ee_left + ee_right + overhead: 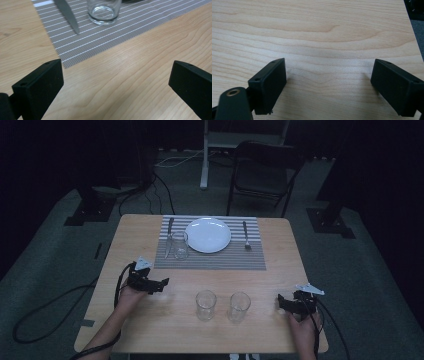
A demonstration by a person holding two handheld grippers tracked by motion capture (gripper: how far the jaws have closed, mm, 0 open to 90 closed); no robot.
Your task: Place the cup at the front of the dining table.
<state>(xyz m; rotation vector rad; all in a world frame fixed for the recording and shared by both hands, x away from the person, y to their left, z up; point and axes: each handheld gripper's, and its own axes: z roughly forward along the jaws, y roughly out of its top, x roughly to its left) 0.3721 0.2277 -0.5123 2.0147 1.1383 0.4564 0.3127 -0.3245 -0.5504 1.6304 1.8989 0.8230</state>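
The left gripper point(162, 283) is held with its jaws spread wide and nothing between them, just left of the two empty glass tumblers point(206, 305) standing side by side near the table's point(140, 227) front edge. The right gripper point(281, 303) is likewise gaped wide and empty, just right of those tumblers, over bare wood.

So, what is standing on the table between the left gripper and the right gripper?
In the high view, two empty clear glasses, one and the other, stand side by side on bare wood between the left gripper and the right gripper.
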